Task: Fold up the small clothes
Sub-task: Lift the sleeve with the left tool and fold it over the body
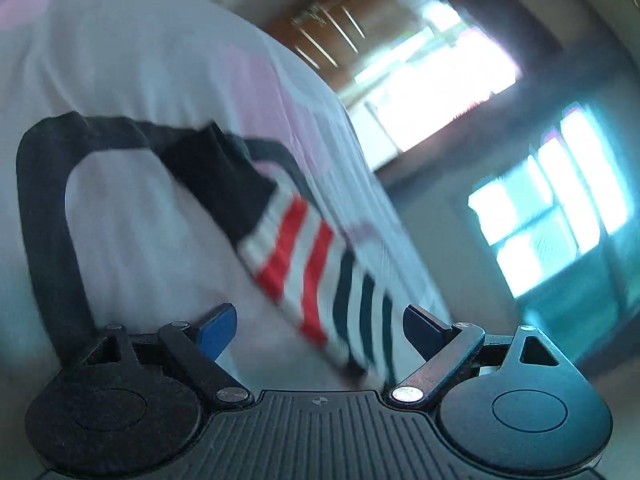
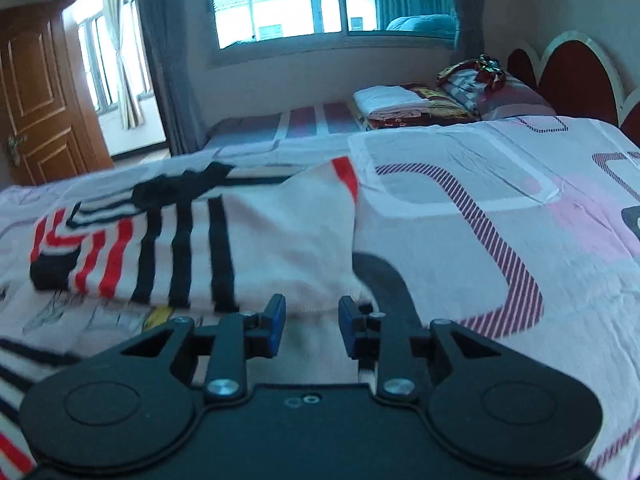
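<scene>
A small white garment with red and black stripes (image 2: 192, 240) lies on the patterned bed sheet (image 2: 480, 208), partly folded, with a black collar or cuff at its left end. My right gripper (image 2: 312, 320) is open just in front of its near white edge, holding nothing. In the blurred, tilted left wrist view the same striped garment (image 1: 304, 256) lies on the sheet (image 1: 132, 92), reaching down between the fingers of my left gripper (image 1: 320, 324). That gripper is wide open and not closed on the cloth.
Folded bedding and pillows (image 2: 420, 100) are stacked at the far side of the bed by a red headboard (image 2: 572, 76). A window (image 2: 296, 0) and a wooden door (image 2: 36, 92) are beyond. More striped cloth (image 2: 24, 368) lies at the near left.
</scene>
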A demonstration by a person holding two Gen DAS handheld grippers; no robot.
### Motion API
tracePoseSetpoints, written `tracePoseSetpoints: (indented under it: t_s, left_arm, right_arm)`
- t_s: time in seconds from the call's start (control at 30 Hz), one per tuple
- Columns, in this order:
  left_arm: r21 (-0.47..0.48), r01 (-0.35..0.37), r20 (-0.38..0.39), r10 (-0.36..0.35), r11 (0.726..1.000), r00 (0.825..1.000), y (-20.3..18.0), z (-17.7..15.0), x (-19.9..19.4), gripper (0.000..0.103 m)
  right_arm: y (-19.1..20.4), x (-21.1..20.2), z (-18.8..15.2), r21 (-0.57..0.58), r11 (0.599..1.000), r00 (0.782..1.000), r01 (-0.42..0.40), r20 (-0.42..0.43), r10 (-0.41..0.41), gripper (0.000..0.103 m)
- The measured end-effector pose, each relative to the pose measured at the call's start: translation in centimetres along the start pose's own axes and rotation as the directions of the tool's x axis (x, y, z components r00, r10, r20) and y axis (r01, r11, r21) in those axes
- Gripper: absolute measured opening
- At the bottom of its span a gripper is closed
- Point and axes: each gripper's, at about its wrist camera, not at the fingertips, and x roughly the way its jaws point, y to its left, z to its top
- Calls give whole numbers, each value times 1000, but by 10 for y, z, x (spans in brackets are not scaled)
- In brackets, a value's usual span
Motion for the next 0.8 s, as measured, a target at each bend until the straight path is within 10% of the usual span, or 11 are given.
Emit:
tracePoseSetpoints:
  t_s: [0.13,0.4,0.57,0.67,0.8]
  left_arm:
    - [-89,10,37,-7,996,999,9,19,22,89]
    - [-170,3,29,2,985,1000,34,51,56,45]
    - [-142,9,5,-8,990,1000,33,56,63,43]
    - [-86,-60,-10,59,995,998,28,55,65,13]
    - [-3,-88,-26,88,996,996,25,60,76,5]
  right_arm:
    - [-4,-6,1,17,1000,1000,8,-9,-8,29]
    - [-8,-14,10,7,1000,1000,3,23,-4,29]
    - [-16,-7,17,33,999,1000,20,14,-21,29]
    - [-20,-7,21,48,999,1000,24,19,-25,29]
    - [-19,-7,22,36,999,1000,23,18,-24,29]
